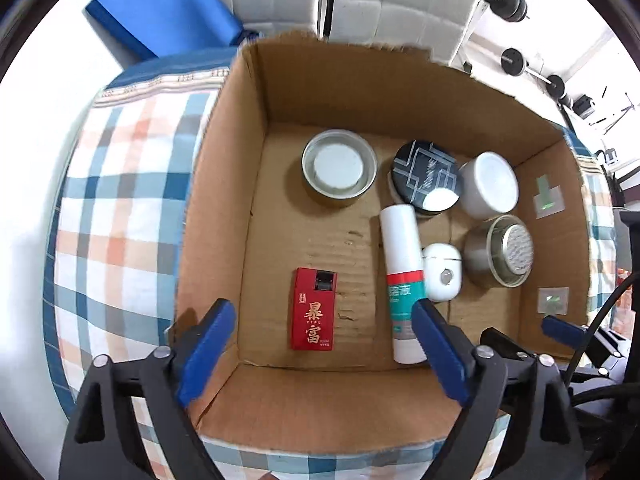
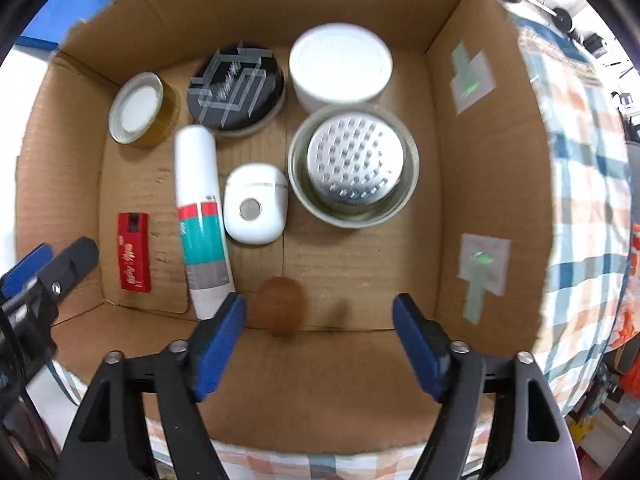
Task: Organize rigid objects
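An open cardboard box (image 2: 492, 184) is seen from above, set on a plaid-covered surface (image 1: 120, 208); all places are given relative to this box. Along its far wall three round things are lined up: an amber jar with a white-centred lid (image 2: 140, 110) toward the left corner, a black patterned tin (image 2: 236, 88) in the middle, a white round container (image 2: 340, 66) toward the right. Just in front of the white container a metal cup with a studded insert (image 2: 354, 166) is stood. A white tube with a red and teal label (image 2: 202, 220) is laid lengthwise near the box's middle, with a white rounded case (image 2: 256, 208) just beside it on the right. A red pack with gold characters (image 1: 314, 314) is laid flat on the box floor near the left wall. A blurred brown roundish object (image 2: 282, 306) is seen at the near wall; what it is cannot be told. The left tongs (image 1: 322, 346) are held apart above the red pack, nothing between them. The right tongs (image 2: 320, 336) are held apart above the near wall, with the brown object just inside the left finger (image 2: 218, 344), no pad pressing on it.
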Demonstrator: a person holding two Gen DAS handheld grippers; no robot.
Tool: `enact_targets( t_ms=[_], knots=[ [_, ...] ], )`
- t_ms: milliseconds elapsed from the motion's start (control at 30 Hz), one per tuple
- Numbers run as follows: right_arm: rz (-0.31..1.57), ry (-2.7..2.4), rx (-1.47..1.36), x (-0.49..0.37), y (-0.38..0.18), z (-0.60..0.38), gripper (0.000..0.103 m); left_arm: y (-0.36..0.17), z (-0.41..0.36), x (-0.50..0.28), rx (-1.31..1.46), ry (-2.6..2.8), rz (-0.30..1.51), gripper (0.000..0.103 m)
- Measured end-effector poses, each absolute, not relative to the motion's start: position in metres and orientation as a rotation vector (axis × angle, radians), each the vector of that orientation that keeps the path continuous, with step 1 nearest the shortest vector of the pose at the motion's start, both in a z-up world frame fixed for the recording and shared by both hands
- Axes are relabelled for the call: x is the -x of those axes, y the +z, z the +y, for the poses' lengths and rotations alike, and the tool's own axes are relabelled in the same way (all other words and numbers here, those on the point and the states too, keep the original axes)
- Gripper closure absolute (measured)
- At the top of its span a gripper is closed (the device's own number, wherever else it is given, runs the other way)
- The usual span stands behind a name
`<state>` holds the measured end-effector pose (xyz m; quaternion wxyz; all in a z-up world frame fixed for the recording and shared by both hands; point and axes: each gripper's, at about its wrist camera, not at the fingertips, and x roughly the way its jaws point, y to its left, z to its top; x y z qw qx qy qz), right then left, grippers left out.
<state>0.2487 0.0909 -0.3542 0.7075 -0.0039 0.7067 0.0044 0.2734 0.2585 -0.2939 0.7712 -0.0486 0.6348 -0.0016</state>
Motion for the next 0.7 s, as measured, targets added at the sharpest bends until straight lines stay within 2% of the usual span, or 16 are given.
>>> enact_targets(
  t_ms=[33, 167, 433, 700],
  knots=[
    [1.552, 0.009, 0.009, -0.248, -0.347, 0.088, 0.015, -0.290, 0.256, -0.275, 0.108, -0.003, 1.371, 0.003],
    [1.507, 0.005, 0.006, -0.245, -0.325, 0.079, 0.000, -0.265, 0.254, -0.269, 0.100, -0.002, 1.319, 0.001],
    [1.439, 0.006, -0.027, -0.232, -0.293, 0.076, 0.000, -0.221, 0.242, -0.258, 0.075, -0.002, 1.222, 0.001],
    [1.350, 0.032, -0.098, -0.206, -0.238, 0.063, 0.000, -0.159, 0.224, -0.232, 0.018, 0.001, 1.124, 0.001]
  ],
)
